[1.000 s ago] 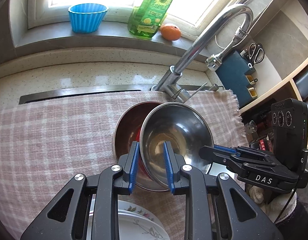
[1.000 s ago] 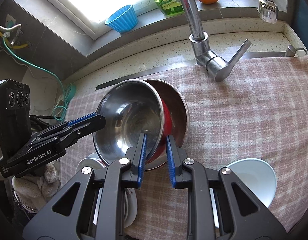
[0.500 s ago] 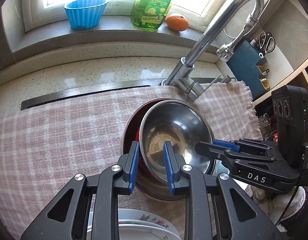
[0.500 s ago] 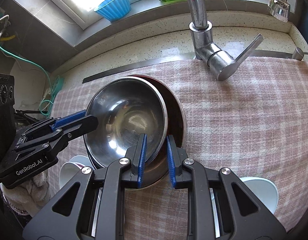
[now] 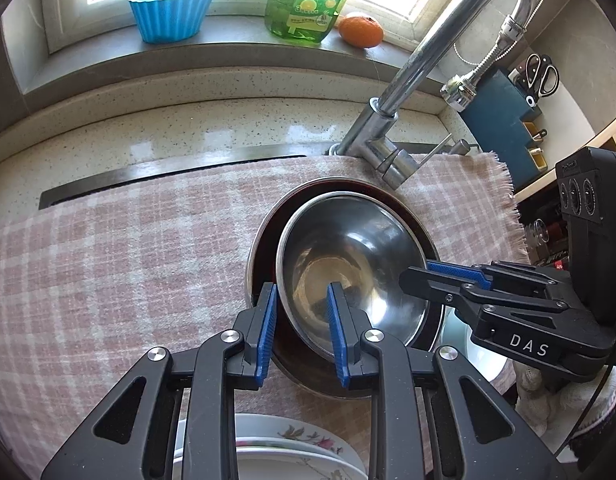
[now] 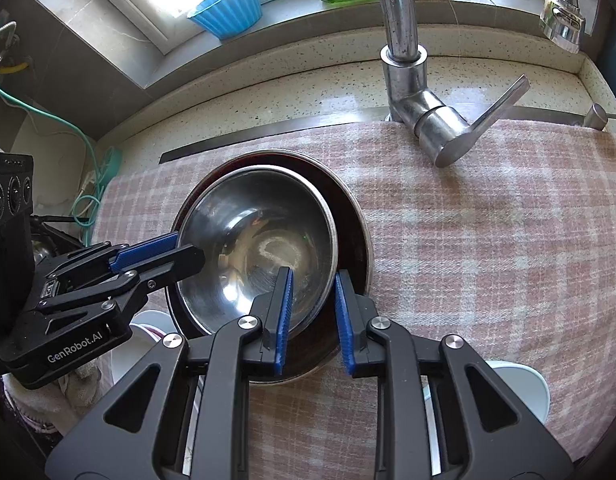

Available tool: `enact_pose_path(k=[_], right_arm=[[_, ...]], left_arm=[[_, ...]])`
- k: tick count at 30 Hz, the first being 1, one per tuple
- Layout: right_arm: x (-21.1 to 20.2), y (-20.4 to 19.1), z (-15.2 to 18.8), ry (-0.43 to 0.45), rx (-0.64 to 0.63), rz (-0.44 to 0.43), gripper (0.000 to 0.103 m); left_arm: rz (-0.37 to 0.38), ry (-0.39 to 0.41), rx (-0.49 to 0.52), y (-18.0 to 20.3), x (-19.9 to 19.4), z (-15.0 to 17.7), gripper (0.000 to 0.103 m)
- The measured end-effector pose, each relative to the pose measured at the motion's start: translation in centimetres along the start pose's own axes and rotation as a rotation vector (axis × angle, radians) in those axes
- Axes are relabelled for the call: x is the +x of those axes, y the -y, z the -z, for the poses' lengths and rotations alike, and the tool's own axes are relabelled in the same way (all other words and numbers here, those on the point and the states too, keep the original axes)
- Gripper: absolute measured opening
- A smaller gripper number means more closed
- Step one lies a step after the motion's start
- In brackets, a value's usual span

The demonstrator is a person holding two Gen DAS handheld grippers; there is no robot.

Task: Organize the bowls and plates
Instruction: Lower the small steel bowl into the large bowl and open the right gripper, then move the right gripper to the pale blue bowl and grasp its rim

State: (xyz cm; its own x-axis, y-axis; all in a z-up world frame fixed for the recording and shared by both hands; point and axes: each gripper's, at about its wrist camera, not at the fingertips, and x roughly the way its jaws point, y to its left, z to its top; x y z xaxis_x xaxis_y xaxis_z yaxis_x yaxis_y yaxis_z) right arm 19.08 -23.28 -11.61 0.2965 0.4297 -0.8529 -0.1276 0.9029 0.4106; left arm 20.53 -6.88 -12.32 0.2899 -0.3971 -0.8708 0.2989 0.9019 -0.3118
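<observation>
A small steel bowl [image 5: 355, 264] [image 6: 260, 248] sits nested inside a larger steel bowl with a red inside [image 5: 264, 240] [image 6: 351, 216] on the checked cloth. My left gripper [image 5: 300, 296] straddles the small bowl's near-left rim with its jaws apart. My right gripper [image 6: 312, 280] straddles the rim on the opposite side, its jaws also apart. Each gripper shows in the other's view, the right one [image 5: 423, 272] and the left one [image 6: 188, 246]. A flowered plate [image 5: 292, 440] lies below my left gripper.
The pink checked cloth [image 5: 108, 264] [image 6: 487, 240] covers the counter. A chrome tap [image 5: 391, 136] [image 6: 407, 80] stands behind the bowls. A blue cup [image 5: 170, 10], green bottle [image 5: 308, 0] and orange [image 5: 361, 30] sit on the sill. A white bowl [image 6: 519, 388] lies at the near right.
The small bowl has come down from a tilt and settled level inside the larger bowl. Both grippers' jaws have widened off its rim.
</observation>
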Motion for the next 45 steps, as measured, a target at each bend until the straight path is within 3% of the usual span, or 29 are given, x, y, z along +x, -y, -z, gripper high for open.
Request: enact_pose_path(k=[13, 19, 32, 45], right_arm=[[-0.2, -0.3, -0.2, 0.010, -0.010, 0.010, 0.023], [-0.8, -0.4, -0.2, 0.031, -0.018, 0.003, 0.031], [-5.0, -0.2, 0.5, 0.115, -0.024, -0.052, 0.031], [-10.7, 5.9, 5.0, 0.179, 0.014, -0.003, 0.034]], left_arm=[[-0.019, -0.006, -0.003, 0.2, 0.7, 0.2, 0.025], [-0.025, 0.013, -0.006, 0.2, 0.0, 0.2, 0.025], [-0.005, 0.082, -0.040, 0.2, -3.0, 0.4, 0.025], [0.097, 0.092, -0.035, 4.6, -3.6, 3.5, 0.025]])
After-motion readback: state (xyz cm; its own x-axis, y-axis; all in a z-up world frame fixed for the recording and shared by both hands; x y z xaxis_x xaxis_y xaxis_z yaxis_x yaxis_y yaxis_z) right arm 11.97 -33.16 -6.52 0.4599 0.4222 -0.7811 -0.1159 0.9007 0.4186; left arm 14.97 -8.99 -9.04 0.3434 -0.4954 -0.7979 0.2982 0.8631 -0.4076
